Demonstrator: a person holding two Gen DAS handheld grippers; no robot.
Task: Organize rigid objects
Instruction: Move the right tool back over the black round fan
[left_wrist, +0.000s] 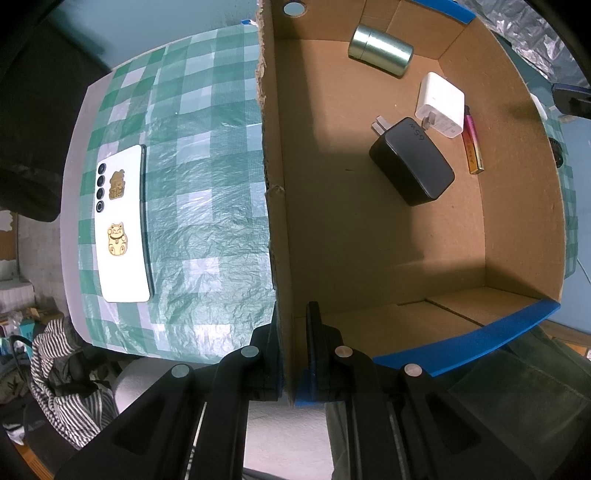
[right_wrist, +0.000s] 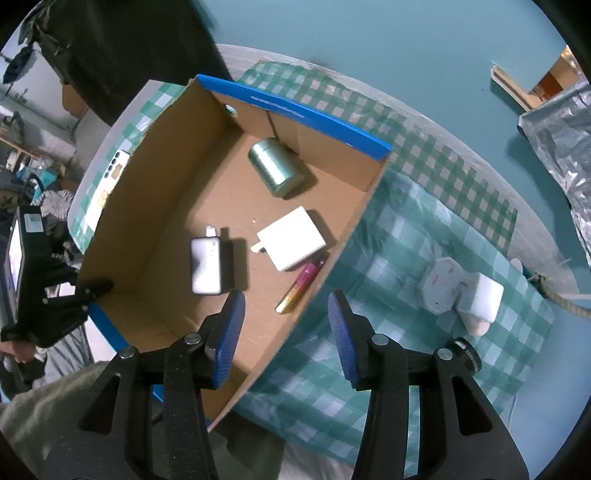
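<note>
Left claw (left_wrist: 291, 347) clamps box wall (left_wrist: 280, 258); phone (left_wrist: 123, 225) fully visible only there.

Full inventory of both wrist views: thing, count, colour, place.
open cardboard box with blue outer faces: 1, brown inside, on the table
checked plastic tablecloth: 1, green and white, over the table
metal cylindrical tin: 1, pale green, on its side in the box's far end
white plug-in charger: 1, white, mid box
black plug-in charger: 1, black, beside the white one
slim lighter: 1, pink to yellow, along the box wall
white phone with gold cat stickers: 1, on the cloth outside the box
white wall adapter assembly: 1, white, on the cloth on the box's other side
left gripper: fingers shut on the box wall
right gripper: fingers open, empty, above the box wall
</note>
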